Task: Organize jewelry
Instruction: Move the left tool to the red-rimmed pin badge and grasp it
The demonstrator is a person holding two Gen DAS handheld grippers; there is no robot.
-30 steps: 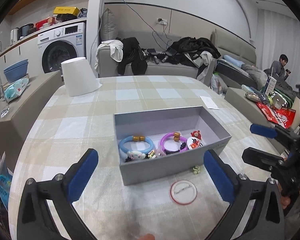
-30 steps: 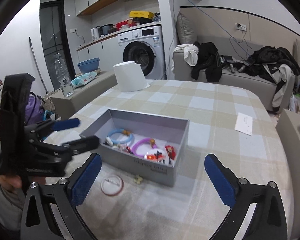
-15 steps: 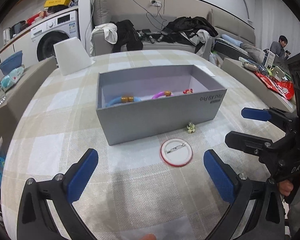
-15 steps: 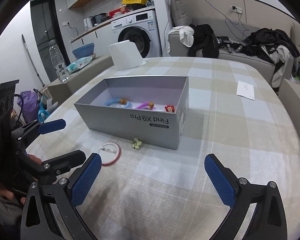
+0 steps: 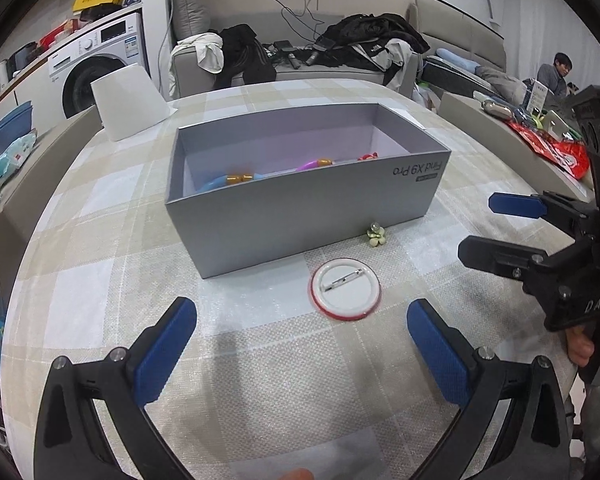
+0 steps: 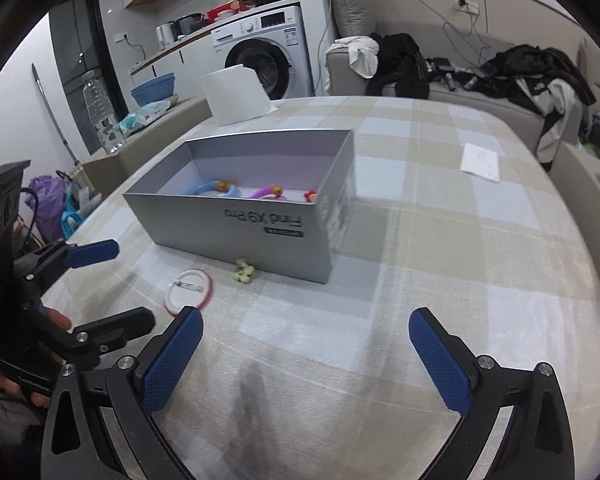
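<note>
A grey box sits on the checked tablecloth and holds a blue bracelet, a purple bracelet and a red piece. In front of it lie a round white pin badge with a red rim and a small pale green flower charm. My left gripper is open and empty, low over the cloth just short of the badge. My right gripper is open and empty, to the right of the badge; it also shows in the left wrist view.
A white upturned paper cup stands at the table's far left. A white paper slip lies at the far right. A sofa with clothes, a washing machine and low side benches surround the table.
Both grippers have come down from above the box to low over the cloth in front of it. The badge now lies just ahead of my left fingers.
</note>
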